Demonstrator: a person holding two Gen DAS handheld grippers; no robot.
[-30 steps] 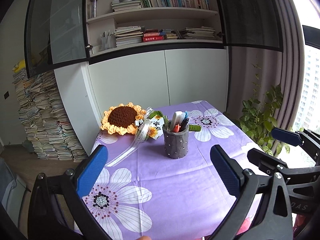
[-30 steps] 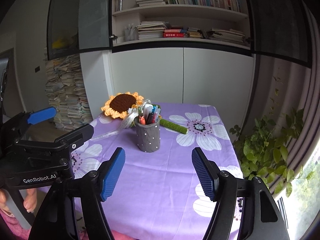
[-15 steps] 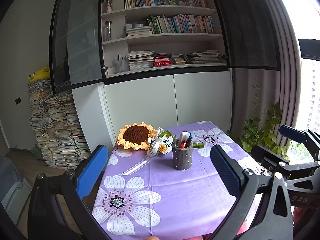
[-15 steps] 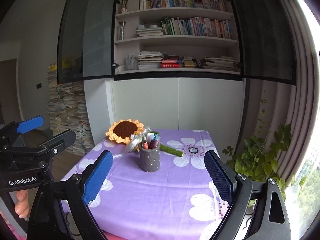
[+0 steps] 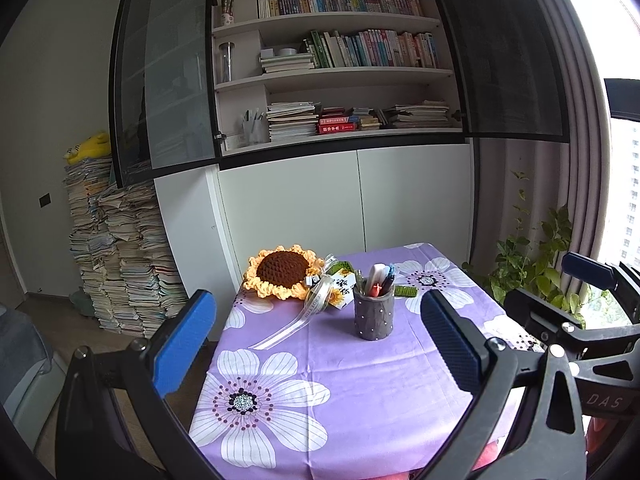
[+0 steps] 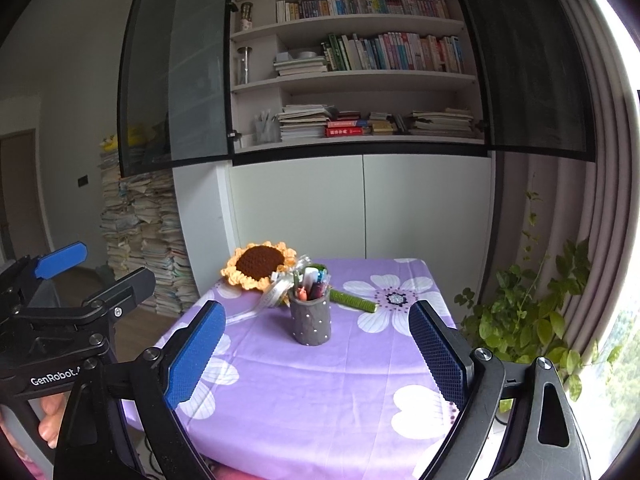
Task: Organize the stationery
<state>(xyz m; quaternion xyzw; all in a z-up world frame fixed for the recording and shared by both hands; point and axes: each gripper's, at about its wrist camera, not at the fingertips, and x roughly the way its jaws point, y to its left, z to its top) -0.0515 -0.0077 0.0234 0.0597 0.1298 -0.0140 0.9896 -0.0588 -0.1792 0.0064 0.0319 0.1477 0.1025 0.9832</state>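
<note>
A grey studded pen holder [image 5: 373,317] [image 6: 310,321] full of several pens stands near the middle of the purple flowered tablecloth [image 5: 360,392] [image 6: 320,392]. Both grippers hang back over the table's near edge, well short of the holder. My left gripper [image 5: 320,340] is open, blue pads wide apart with nothing between them. My right gripper [image 6: 318,350] is open too and holds nothing. Each gripper shows at the side of the other's view.
A crocheted sunflower [image 5: 282,272] [image 6: 260,265] with a ribbon and its green stem [image 6: 354,301] lies behind the holder. Behind the table stand a white cabinet and bookshelves [image 5: 340,80]. Paper stacks [image 5: 116,260] rise at left, a leafy plant [image 6: 532,312] at right.
Both grippers pulled back and rose, so the table and holder look farther and more of the shelves shows. The right gripper's jaws spread wider early on. Over the last half second little moved.
</note>
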